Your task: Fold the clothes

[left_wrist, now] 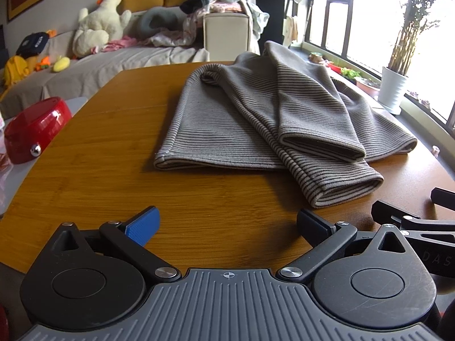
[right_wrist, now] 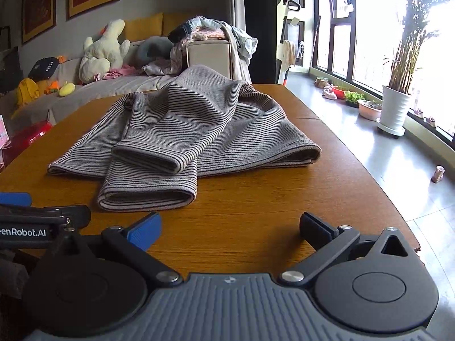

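One garment on the bench (left_wrist: pixel 113 170): a striped sweater (left_wrist: pixel 241 119), grey-brown with thin dark stripes, lying mid-bench, roughly centred between your two grippers and a bit ahead of both. Body looks flattened, hem edge facing you. Both sleeves are already brought in over the body and run toward you; the upper sleeve (right_wrist: pixel 159 142) lies on top of the lower sleeve (right_wrist: pixel 148 190), cuffs stacked and offset. My read: sleeves are in so the next fold can take the body in half or thirds. Far end near the collar is bunched and humped, not flat, so that part may need smoothing first. Knit looks thick and soft, should hold a crease poorly and slide little on the wood.

Your left gripper (left_wrist: pixel 227 221) sits back at the near bench edge, jaws wide apart, nothing in them. Your right gripper (right_wrist: pixel 230 224) is the same: jaws wide apart, empty, just short of the lower cuff. Both are low and level with the bench, side by side, likely staged for a two-point grab on the near hem or cuffs.

Outward: red container (left_wrist: pixel 34 130) at the left bench edge, well apart from the sweater. Sofa (left_wrist: pixel 113 65) behind with a plush toy (left_wrist: pixel 99 22) and a clothes pile (left_wrist: pixel 221 2). Potted plant (right_wrist: pixel 395 105) by the window.
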Tool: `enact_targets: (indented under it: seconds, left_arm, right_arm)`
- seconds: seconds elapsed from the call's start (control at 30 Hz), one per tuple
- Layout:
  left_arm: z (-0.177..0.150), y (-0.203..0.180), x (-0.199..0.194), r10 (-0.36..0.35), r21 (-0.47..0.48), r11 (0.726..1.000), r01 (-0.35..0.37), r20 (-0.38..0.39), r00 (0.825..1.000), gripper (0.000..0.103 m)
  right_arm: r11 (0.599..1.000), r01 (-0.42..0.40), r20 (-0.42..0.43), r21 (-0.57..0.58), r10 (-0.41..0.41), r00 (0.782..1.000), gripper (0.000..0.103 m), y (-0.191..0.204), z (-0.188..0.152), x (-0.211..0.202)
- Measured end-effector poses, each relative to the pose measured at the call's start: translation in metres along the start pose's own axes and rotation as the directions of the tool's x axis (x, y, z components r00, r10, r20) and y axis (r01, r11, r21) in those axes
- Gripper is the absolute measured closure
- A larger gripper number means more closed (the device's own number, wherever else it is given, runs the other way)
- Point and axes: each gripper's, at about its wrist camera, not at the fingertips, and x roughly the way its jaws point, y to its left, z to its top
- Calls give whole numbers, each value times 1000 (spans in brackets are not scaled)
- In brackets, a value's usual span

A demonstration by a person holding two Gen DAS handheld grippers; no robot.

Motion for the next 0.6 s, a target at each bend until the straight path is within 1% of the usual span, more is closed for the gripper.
enact_targets:
  seconds: [0.6]
  left_arm:
    - [0, -1, 0, 0, 0, 1000, 0, -1, 1000, 0]
  right_arm:
    - [1000, 5, 2, -6, -5, 1000, 0, 1, -1, 0]
